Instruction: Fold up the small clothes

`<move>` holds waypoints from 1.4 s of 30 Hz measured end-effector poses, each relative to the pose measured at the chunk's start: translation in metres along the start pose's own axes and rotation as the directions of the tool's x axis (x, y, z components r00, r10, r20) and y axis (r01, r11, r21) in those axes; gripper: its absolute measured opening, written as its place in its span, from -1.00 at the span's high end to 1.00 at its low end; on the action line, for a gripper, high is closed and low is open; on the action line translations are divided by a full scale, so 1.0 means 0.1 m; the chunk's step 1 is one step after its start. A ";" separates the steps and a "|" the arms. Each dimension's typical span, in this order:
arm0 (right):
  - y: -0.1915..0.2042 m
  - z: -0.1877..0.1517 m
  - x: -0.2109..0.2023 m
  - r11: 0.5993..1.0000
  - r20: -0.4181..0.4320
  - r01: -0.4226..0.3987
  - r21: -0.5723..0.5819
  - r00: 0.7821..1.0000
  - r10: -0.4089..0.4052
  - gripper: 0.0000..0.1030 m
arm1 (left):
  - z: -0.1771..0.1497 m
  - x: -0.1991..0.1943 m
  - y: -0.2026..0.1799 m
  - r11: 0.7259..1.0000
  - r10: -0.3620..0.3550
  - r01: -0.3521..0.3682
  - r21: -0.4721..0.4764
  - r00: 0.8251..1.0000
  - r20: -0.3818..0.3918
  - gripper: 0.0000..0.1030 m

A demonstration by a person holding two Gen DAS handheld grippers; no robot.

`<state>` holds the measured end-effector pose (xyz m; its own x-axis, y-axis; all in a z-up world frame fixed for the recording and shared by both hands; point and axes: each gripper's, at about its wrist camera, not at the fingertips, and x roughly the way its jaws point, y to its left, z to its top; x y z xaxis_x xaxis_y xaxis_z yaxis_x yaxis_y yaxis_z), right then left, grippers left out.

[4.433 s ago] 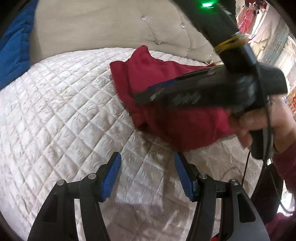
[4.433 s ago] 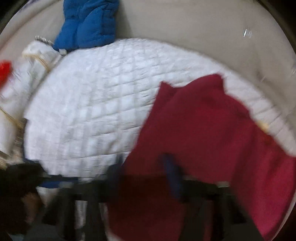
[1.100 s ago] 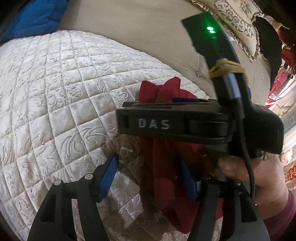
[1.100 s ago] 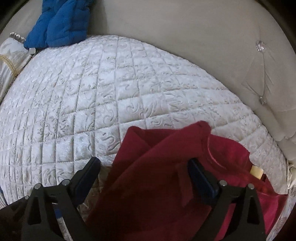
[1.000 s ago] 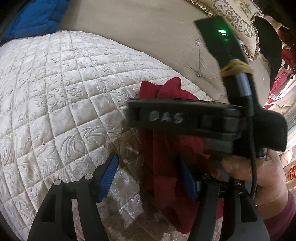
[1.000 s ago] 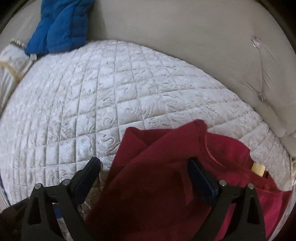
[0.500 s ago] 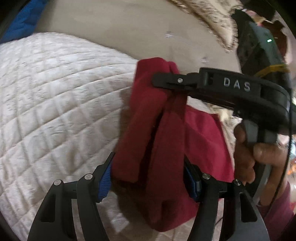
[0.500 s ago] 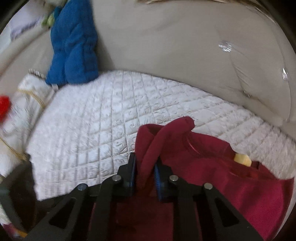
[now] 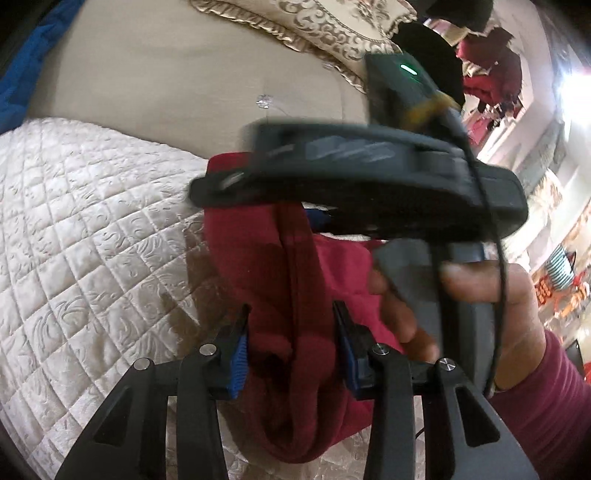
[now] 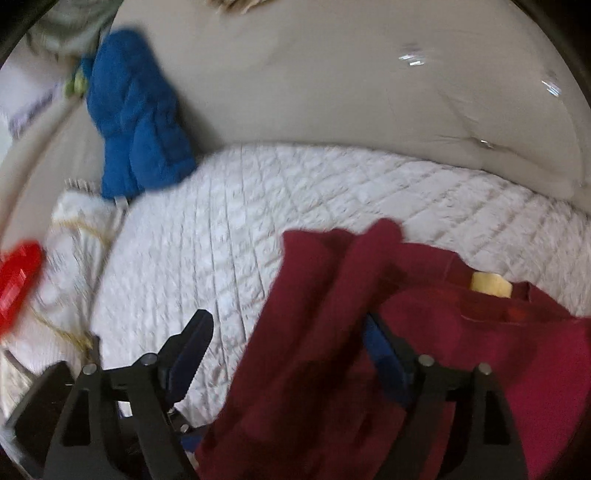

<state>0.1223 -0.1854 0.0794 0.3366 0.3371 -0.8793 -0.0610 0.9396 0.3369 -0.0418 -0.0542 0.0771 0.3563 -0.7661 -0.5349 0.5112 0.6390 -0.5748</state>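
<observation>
A dark red garment lies bunched on the quilted white bed cover. My left gripper is shut on a thick fold of the garment between its blue pads. My right gripper has its jaws wide apart, and the red garment drapes across its right finger without being pinched. A yellow label shows at the garment's neck. The right gripper's body crosses the left wrist view just above the garment, held by a hand.
A beige tufted headboard rises behind the bed. A blue padded garment leans against it at the far left. A red object and a white cushion with gold trim lie at the left edge. A patterned pillow sits above the headboard.
My left gripper has closed on the red fold. My right gripper, shut on the garment half a second ago, has opened and let it go. Both views have shifted a little.
</observation>
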 end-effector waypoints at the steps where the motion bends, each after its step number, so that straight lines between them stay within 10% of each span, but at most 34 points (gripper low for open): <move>1: 0.04 -0.01 0.03 0.999 -0.002 0.046 -0.026 0.999 -0.046 -0.37 | -0.01 -0.01 -0.02 1.000 0.013 -0.013 0.009 1.000 -0.002 0.65; 3: 0.07 -0.03 0.03 0.992 0.013 0.115 -0.049 0.993 -0.114 0.43 | -0.01 0.01 -0.03 0.999 0.052 -0.052 0.012 0.999 -0.015 0.64; 5: 0.00 -0.07 -0.04 0.994 0.043 0.106 -0.034 0.994 -0.104 0.51 | -0.02 -0.01 -0.04 0.996 0.088 -0.088 0.002 0.996 -0.027 0.61; 31: -0.24 -0.22 -0.39 0.997 0.104 0.071 0.024 0.992 -0.073 0.55 | -0.14 0.06 -0.12 0.972 0.234 -0.230 0.053 0.969 -0.076 0.21; 37: -0.29 -0.25 -0.52 0.997 0.116 0.078 0.020 0.990 -0.079 0.55 | -0.05 0.09 -0.17 0.982 0.183 -0.179 0.054 0.980 -0.078 0.87; 42: -0.40 -0.28 -0.77 0.996 0.140 0.090 0.017 0.986 -0.092 0.56 | 0.11 0.16 -0.30 0.989 0.136 -0.133 0.062 0.989 -0.054 1.00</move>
<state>0.0729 -0.2470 0.1246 0.4694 0.2379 -0.8503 -0.0145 0.9650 0.2620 -0.0426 -0.0863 0.0922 0.3797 -0.6671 -0.6409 0.5068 0.7296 -0.4592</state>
